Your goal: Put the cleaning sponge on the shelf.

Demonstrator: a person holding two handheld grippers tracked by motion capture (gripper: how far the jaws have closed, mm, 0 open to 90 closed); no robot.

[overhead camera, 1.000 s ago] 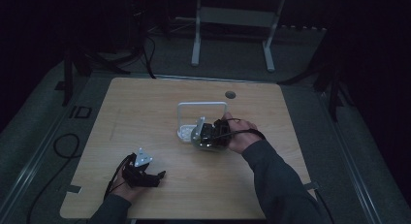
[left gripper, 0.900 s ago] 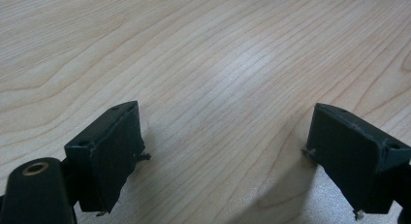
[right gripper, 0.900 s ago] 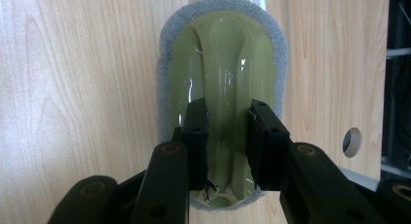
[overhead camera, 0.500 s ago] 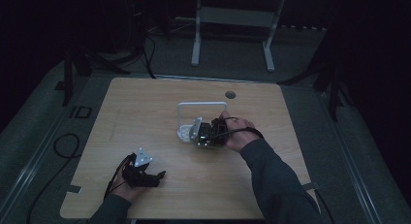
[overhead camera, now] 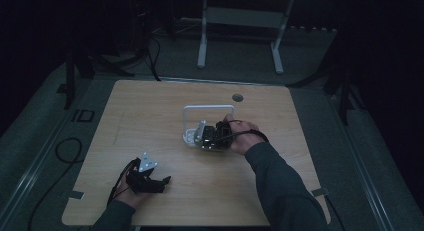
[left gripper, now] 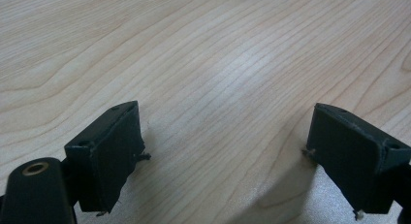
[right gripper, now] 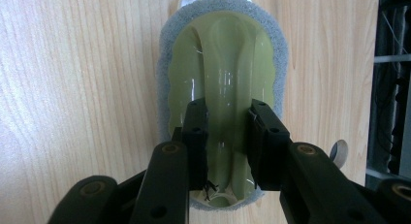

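Pinching the raised ridge of a pale-green plastic scrubber w/ grey sponge rim (right gripper: 220, 73), right gripper (right gripper: 227, 132) has it directly btwn its jaws; left gripper (left gripper: 225, 156) rests spread on light wooden table (left gripper: 208, 54).

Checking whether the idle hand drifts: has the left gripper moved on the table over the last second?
No. In the high view the left gripper lies at the same spot near the wooden table's near-left edge as before, its jaws open.

High view overlooks the table (overhead camera: 150, 116) — tool views hug it.
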